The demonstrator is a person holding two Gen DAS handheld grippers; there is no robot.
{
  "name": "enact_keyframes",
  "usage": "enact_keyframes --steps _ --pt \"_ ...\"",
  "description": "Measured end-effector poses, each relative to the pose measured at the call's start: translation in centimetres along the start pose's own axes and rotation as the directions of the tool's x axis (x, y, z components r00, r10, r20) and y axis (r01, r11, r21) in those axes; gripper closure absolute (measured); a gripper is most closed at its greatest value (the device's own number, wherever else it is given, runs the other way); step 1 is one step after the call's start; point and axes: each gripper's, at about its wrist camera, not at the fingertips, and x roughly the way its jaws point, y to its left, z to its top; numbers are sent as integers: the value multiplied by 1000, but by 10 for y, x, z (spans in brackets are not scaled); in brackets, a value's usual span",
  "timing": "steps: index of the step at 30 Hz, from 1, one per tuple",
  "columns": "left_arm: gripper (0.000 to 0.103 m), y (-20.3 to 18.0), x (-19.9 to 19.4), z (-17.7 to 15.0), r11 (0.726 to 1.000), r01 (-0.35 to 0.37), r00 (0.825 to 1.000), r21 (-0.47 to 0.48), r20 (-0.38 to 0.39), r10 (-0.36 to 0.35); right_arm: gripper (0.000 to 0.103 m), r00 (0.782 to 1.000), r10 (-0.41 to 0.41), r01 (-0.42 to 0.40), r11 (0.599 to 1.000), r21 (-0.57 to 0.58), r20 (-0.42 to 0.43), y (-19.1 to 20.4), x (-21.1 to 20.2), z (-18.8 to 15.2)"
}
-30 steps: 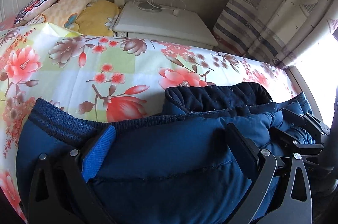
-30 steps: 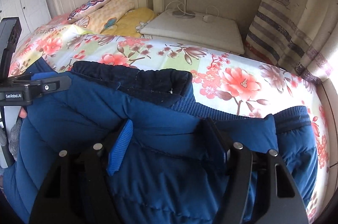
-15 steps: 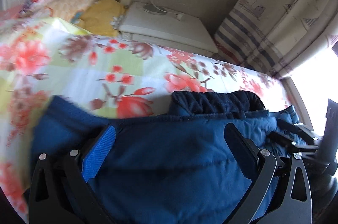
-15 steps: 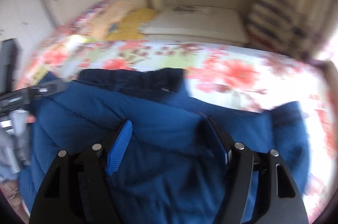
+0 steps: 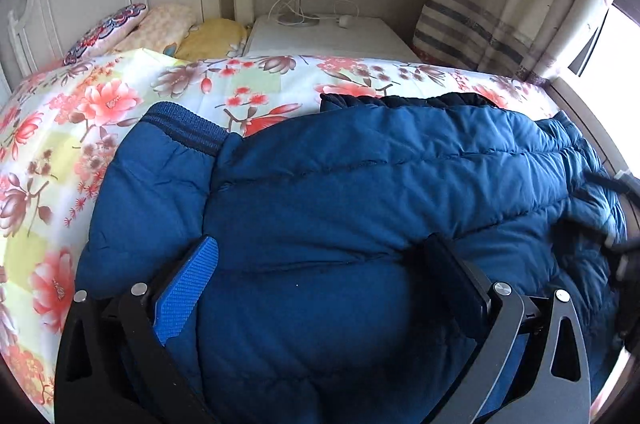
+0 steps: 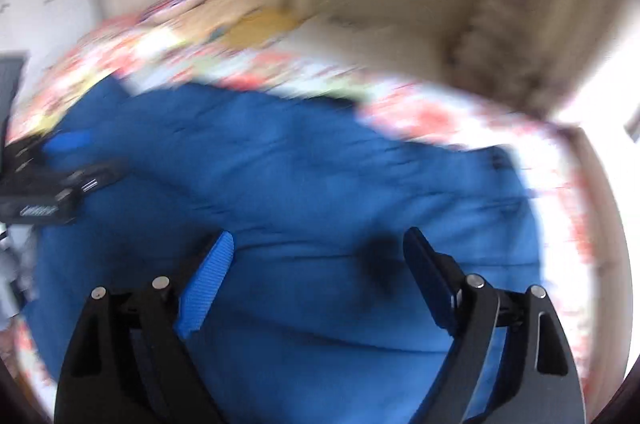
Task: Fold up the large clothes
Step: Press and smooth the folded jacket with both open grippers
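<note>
A: Inspecting the bed (image 5: 100, 91): the blue padded jacket (image 5: 360, 191) lies doubled over on the flowered cover; one ribbed cuff (image 5: 180, 127) points toward the pillows (image 5: 160, 27), and the dark collar (image 5: 400, 99) shows along the far edge.

B: State of the left tongs (image 5: 320, 264)?

A: Set wide, with jacket padding bulging up between the jaws; whether the pads press on it I cannot tell.

B: And the right tongs (image 6: 316, 248)?

A: Jaws have just been opening; they stand wide, with the jacket (image 6: 300, 163) below and between them and the pads not pressing on it; that view is badly blurred.

B: Progress?

A: At least one fold appears made, since an upper layer lies over a lower one; I judge the job partly done; the bundle looks bulky and uneven, so a further fold and some flattening likely remain.

B: Anything else noted?

A: A nightstand (image 5: 320, 35) and a curtain (image 5: 500, 3) beyond the bed; neither concerns the work.
</note>
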Motion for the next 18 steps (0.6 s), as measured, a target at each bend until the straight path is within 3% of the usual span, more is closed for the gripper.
enact_keyframes --steps 4,5,6,10,18 --pt "4 2 -1 -2 1000 18 1000 -15 8 -18 16 994 -106 109 978 176 -28 -66 8 -28" --pt "4 -1 1 -2 1000 7 1000 -7 10 -7 16 1000 0 2 966 259 -11 -83 15 -38" --pt "4 -4 1 -2 1000 -10 1000 5 10 10 17 999 52 -51 951 304 6 -93 17 -42" --pt "4 -3 3 -2 1000 -14 1000 4 12 14 17 1000 0 4 968 253 -12 -81 19 -38" --pt "4 -1 1 -3 1000 0 1000 -5 22 0 17 1000 14 -14 964 267 2 -83 21 -41"
